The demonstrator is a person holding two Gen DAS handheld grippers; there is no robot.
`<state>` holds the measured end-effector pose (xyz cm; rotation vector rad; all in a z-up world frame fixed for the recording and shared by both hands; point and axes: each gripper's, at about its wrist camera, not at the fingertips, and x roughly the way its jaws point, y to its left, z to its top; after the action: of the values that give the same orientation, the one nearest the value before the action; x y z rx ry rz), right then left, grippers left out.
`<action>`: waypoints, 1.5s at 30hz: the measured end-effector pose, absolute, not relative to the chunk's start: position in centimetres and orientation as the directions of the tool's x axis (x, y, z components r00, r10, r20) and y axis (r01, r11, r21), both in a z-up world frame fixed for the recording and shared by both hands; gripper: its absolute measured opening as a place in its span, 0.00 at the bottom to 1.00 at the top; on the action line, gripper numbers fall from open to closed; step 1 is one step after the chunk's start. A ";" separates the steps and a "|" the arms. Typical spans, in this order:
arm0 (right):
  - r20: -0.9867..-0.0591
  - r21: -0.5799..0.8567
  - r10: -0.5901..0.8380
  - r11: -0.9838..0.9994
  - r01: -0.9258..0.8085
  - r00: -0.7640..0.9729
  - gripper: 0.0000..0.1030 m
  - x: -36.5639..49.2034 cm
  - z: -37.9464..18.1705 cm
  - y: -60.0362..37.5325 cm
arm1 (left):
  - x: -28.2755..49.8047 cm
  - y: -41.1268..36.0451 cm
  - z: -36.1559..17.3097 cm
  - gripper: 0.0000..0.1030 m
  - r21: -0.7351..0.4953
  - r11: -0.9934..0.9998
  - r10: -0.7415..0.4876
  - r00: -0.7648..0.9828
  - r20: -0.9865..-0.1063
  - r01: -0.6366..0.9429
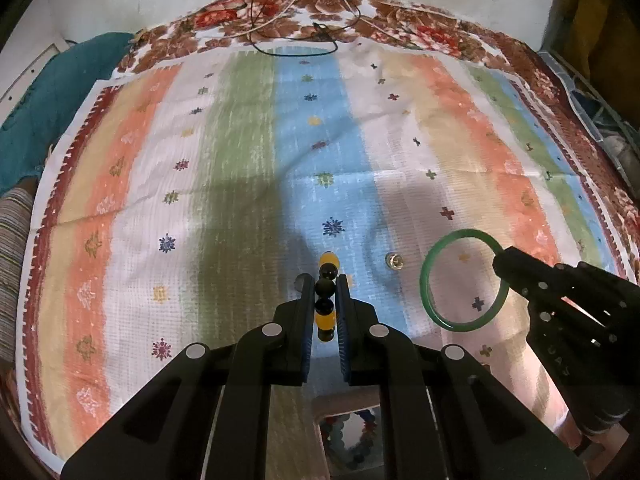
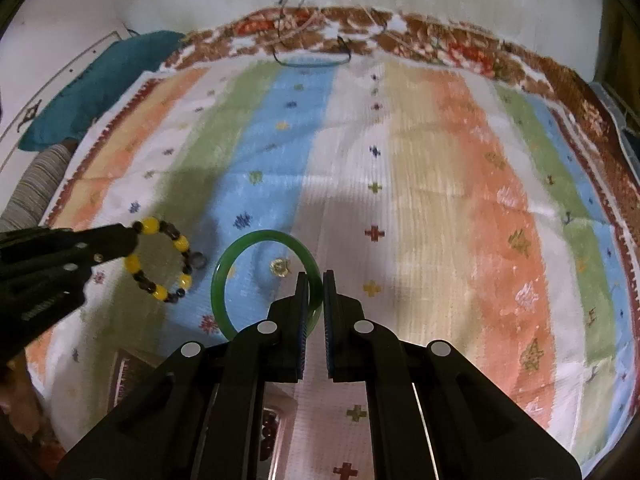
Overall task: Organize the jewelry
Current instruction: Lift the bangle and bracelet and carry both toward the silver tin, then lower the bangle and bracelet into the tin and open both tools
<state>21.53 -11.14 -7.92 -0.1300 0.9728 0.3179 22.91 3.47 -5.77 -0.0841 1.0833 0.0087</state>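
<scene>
My left gripper [image 1: 325, 288] is shut on a yellow and black beaded bracelet [image 1: 326, 298] and holds it above the striped cloth; the bracelet [image 2: 160, 260] also shows as a loop in the right wrist view, hanging from the left gripper [image 2: 134, 236]. My right gripper [image 2: 316, 284] is shut on a green bangle [image 2: 240, 248], which stands upright; in the left wrist view the bangle [image 1: 432, 264] hangs from the right gripper [image 1: 500, 258]. A small clear stud earring [image 1: 394, 261] lies on the blue stripe between both grippers, and it shows through the bangle [image 2: 279, 267].
A striped cloth [image 1: 240, 160] covers a floral bedspread [image 1: 440, 36]. A small dark bead [image 2: 197, 259] lies near the bracelet. A box with beads [image 1: 348, 436] sits below the left gripper. A teal cloth [image 1: 60, 92] lies at far left, cables [image 1: 296, 40] at the back.
</scene>
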 end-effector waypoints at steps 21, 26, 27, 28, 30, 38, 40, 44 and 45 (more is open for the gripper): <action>-0.802 0.030 0.216 0.945 -0.325 0.557 0.08 18.9 -6.3 -11.9 | 19.3 2.0 -2.3 0.10 -0.080 0.997 -0.066 0.546 -0.835 -0.002; -0.795 0.044 0.232 0.944 -0.328 0.561 0.08 18.2 -5.9 -12.1 | 18.6 1.8 -1.9 0.10 -0.084 0.996 -0.073 0.555 -0.829 0.005; -0.794 0.045 0.233 0.943 -0.329 0.562 0.08 18.1 -5.8 -12.1 | 18.4 1.8 -1.8 0.10 -0.082 0.997 -0.072 0.557 -0.827 0.007; -0.792 0.046 0.235 0.943 -0.329 0.563 0.08 18.0 -5.7 -12.1 | 18.3 1.7 -1.7 0.10 -0.080 0.997 -0.071 0.560 -0.825 0.009; -0.789 0.048 0.239 0.942 -0.331 0.566 0.08 17.7 -5.5 -12.2 | 17.9 1.4 -1.4 0.10 -0.081 0.997 -0.076 0.567 -0.820 0.015; -0.783 0.052 0.246 0.941 -0.334 0.572 0.08 17.1 -5.3 -12.3 | 16.4 0.9 -0.5 0.10 -0.084 0.996 -0.087 0.593 -0.801 0.033; -0.781 0.052 0.247 0.941 -0.335 0.574 0.08 16.9 -5.3 -12.4 | 16.1 0.9 -0.2 0.10 -0.092 0.995 -0.096 0.597 -0.797 0.037; -0.774 0.050 0.251 0.939 -0.340 0.581 0.08 16.2 -4.9 -12.5 | 15.5 0.9 0.0 0.10 -0.097 0.994 -0.102 0.604 -0.791 0.042; -0.772 0.049 0.252 0.939 -0.342 0.583 0.08 16.0 -4.9 -12.5 | 15.3 0.7 0.1 0.10 -0.097 0.994 -0.105 0.604 -0.790 0.046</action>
<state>15.96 -12.50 -4.86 -0.1090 0.8825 0.3475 15.31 0.75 0.08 -0.0694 0.9177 -0.0878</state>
